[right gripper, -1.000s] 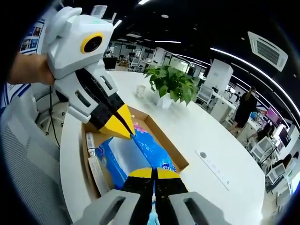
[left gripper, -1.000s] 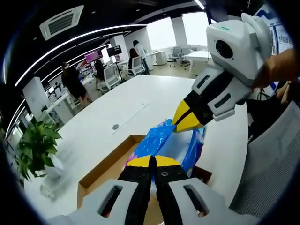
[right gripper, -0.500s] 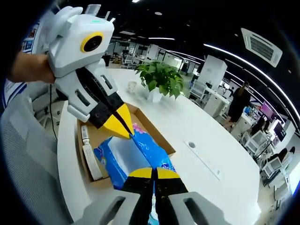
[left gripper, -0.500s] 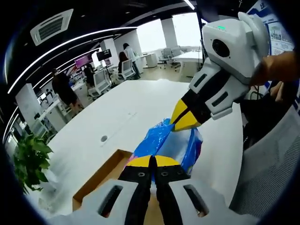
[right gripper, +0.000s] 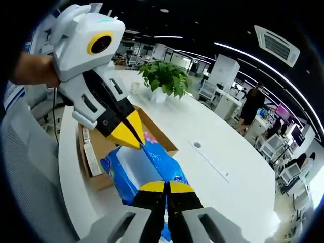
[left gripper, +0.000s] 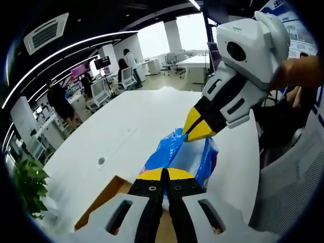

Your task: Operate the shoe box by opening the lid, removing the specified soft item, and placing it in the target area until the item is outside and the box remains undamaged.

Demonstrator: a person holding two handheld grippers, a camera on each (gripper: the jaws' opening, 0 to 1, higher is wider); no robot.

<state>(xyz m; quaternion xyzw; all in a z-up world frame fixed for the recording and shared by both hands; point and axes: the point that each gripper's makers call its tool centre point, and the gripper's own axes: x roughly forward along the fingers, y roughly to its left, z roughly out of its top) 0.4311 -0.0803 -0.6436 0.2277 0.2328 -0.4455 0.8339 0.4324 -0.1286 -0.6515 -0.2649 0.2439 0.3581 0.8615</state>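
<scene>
A blue plastic soft packet [left gripper: 174, 150] hangs in the air between my two grippers. In the left gripper view my left gripper [left gripper: 163, 174] is shut on its near end, and my right gripper [left gripper: 198, 132] comes in from the right, shut on the far end. From the right gripper view, my right gripper [right gripper: 164, 186] pinches the packet [right gripper: 132, 168] while my left gripper [right gripper: 132, 140] bites its upper edge. The open brown shoe box [right gripper: 104, 149] lies on the white table behind the packet, with a white strip-like item [right gripper: 91, 158] inside. A corner of the box [left gripper: 96, 210] shows at lower left.
A potted plant [right gripper: 163, 78] and a small cup [right gripper: 134, 87] stand on the table [right gripper: 223, 152] beyond the box. A grey mesh chair [left gripper: 293, 187] sits close by the table edge. People stand among distant desks [left gripper: 61, 104]. A round cable port [left gripper: 101, 161] marks the tabletop.
Both grippers have carried the packet together away from the box and over the table. The box has dropped back toward the edge of both views.
</scene>
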